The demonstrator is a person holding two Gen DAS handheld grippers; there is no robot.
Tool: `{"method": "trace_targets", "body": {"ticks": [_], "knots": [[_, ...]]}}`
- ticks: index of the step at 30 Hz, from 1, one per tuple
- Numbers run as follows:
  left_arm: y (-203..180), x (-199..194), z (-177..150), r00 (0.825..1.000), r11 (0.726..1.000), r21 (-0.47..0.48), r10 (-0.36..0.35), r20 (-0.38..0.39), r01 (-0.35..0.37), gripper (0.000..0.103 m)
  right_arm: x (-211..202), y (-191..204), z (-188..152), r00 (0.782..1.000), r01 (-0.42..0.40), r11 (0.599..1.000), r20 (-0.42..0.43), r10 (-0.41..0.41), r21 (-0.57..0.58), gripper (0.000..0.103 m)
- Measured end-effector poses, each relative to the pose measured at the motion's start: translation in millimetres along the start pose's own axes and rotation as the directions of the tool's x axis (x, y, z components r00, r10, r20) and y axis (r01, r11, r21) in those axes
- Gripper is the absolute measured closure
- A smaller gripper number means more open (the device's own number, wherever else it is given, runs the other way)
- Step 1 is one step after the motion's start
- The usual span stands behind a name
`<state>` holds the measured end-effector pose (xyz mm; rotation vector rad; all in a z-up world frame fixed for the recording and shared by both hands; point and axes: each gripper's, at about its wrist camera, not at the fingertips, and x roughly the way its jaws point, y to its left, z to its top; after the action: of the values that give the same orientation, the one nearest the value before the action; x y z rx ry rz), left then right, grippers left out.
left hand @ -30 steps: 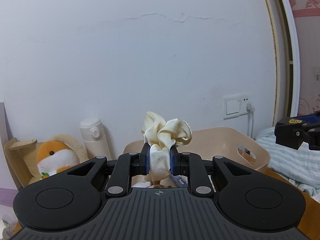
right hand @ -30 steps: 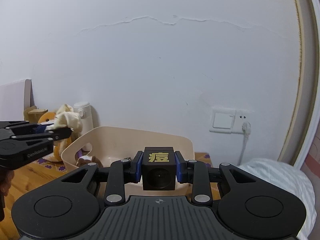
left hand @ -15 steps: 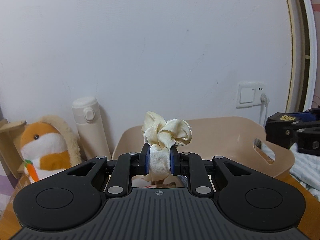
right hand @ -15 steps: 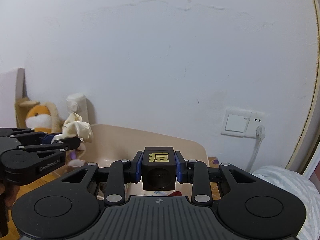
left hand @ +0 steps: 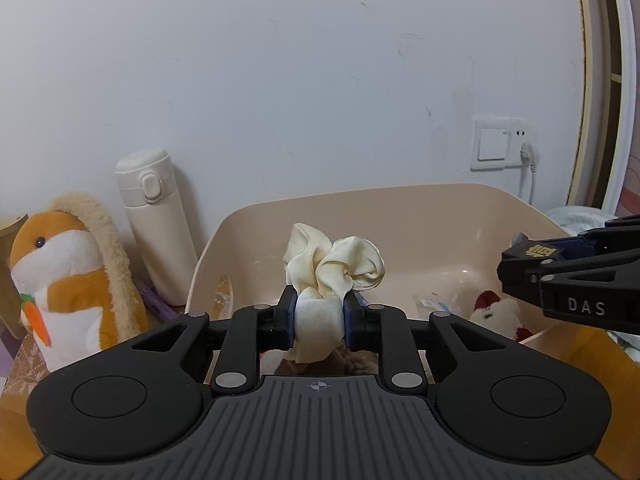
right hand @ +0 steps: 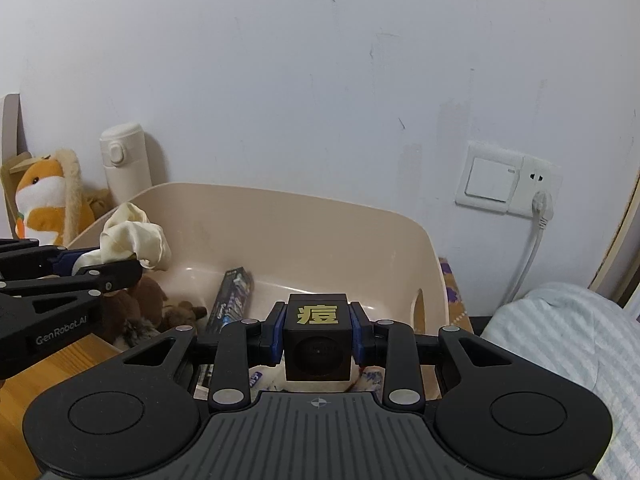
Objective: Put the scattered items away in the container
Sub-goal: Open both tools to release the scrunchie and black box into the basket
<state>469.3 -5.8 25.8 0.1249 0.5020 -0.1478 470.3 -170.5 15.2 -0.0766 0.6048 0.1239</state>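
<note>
My left gripper is shut on a cream scrunchie and holds it over the near left part of the beige plastic tub. My right gripper is shut on a black cube with a gold character, held over the tub's near right part. The tub holds a brown plush toy, a dark tube, a small red and white plush and a small packet. The left gripper with the scrunchie also shows in the right wrist view.
A cream thermos and an orange and white hamster plush stand left of the tub by the white wall. A wall switch and socket with a plugged cable sit at right. Striped bedding lies at right. The wooden tabletop shows at left.
Both grippers have moved forward and tilted down over the tub, so its inside and contents show now. Each still holds its item.
</note>
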Motion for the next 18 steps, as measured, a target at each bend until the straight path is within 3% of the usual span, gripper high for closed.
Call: {"method": "trace_targets", "body": {"ticks": [6, 10, 11, 14, 18], "knots": [[-3.6, 3.2, -1.2, 1.0, 1.0, 0.013, -0.001, -0.013, 0.001, 0.076, 2.3, 0.9, 0.4, 1.0, -0.002, 1.0, -0.014, 0.002, -0.004, 0.074], [-0.7, 3.1, -3.6, 1.0, 1.0, -0.013, -0.002, -0.006, 0.002, 0.046, 3.4, 1.9, 0.3, 1.0, 0.004, 1.0, -0.023, -0.004, -0.017, 0.074], [0.2, 2.6, -4.4, 1.0, 1.0, -0.02, 0.001, 0.0, -0.001, 0.04, 2.9, 1.4, 0.3, 1.0, 0.002, 1.0, -0.023, -0.002, -0.017, 0.066], [2.7, 0.1, -5.4, 1.0, 0.999, -0.036, 0.008, 0.017, -0.008, 0.03, -0.3, 0.0, 1.0, 1.0, -0.005, 1.0, -0.016, 0.005, -0.016, 0.058], [5.6, -5.4, -6.7, 0.999, 0.998, -0.049, 0.031, 0.038, -0.03, 0.025, -7.5, -0.1, 1.9, 1.0, -0.002, 1.0, 0.006, 0.002, -0.018, 0.043]]}}
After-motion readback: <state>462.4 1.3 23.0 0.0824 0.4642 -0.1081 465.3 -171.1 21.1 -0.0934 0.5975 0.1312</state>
